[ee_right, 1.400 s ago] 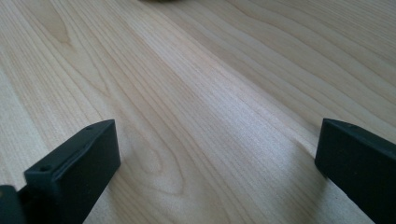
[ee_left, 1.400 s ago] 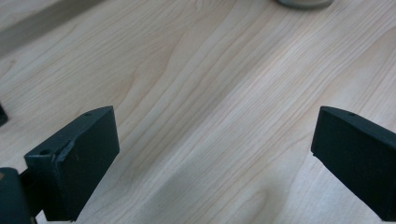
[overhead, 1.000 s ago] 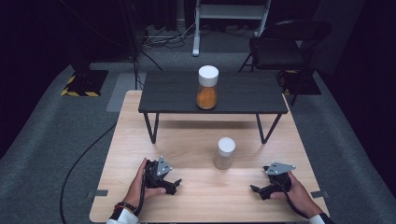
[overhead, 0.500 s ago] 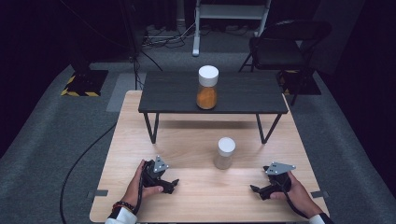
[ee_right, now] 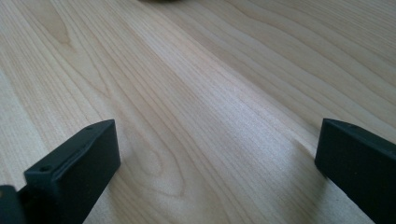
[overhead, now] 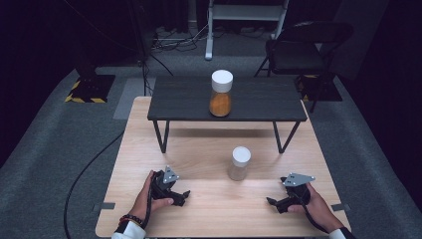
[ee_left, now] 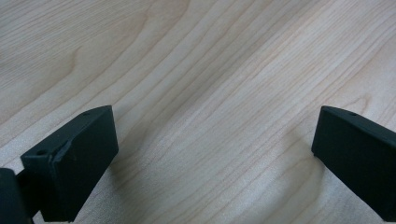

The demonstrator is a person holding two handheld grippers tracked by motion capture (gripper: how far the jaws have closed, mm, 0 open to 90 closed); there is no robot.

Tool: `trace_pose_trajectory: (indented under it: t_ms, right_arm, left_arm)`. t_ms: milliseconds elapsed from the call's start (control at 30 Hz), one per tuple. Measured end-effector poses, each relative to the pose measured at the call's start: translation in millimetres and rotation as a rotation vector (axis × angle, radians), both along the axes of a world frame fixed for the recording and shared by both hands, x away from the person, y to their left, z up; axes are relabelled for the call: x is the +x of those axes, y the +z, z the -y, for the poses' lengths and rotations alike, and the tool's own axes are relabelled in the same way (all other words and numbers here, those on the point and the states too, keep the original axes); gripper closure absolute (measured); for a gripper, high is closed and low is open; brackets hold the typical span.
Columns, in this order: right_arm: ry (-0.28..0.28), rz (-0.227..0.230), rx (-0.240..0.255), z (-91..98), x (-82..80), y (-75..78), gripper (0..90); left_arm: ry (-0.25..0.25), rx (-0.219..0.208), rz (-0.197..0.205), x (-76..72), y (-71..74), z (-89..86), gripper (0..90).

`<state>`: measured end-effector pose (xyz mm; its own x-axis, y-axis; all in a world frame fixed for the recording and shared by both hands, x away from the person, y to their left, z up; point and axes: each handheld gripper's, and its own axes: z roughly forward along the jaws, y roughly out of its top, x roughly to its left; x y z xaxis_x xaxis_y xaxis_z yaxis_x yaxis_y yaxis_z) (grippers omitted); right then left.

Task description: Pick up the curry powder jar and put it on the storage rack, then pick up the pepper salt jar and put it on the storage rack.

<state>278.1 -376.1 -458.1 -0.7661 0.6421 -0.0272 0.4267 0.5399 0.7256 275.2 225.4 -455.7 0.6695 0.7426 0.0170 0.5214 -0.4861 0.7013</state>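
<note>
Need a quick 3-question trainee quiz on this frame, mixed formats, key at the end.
1. True or false: the orange-filled jar with a white lid stands on the small black raised shelf.
2. Multiple choice: the pale jar with a white cap stands on A) the shelf, B) the light wooden table, C) the floor.
3. Fill in: the left gripper and the right gripper both have jaws that are ____.

Key: 1 true; 2 B; 3 open, with nothing between them in either gripper view.
</note>
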Motion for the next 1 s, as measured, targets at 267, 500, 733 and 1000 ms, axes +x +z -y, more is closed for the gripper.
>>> trace_pose_trajectory:
  t_ms: [267,500,733,1000]
  right_arm:
    - [0.003,0.002,-0.001,-0.6,1.1,-0.2,0.0]
    - [0.003,0.003,-0.001,-0.6,1.1,-0.1,0.0]
    - [0.002,0.001,-0.001,-0.7,0.0,0.1,0.0]
    - [0.002,0.045,0.016,-4.1,-8.0,6.9,1.8]
  left_arm:
    - [0.003,-0.001,0.0,-0.5,-0.1,0.2,0.4]
    - [0.003,0.0,0.001,-0.7,-0.1,0.3,0.4]
    - [0.004,0.001,0.001,-1.0,-0.1,0.5,0.5]
    - [0.004,0.001,0.001,-0.9,-0.1,0.4,0.4]
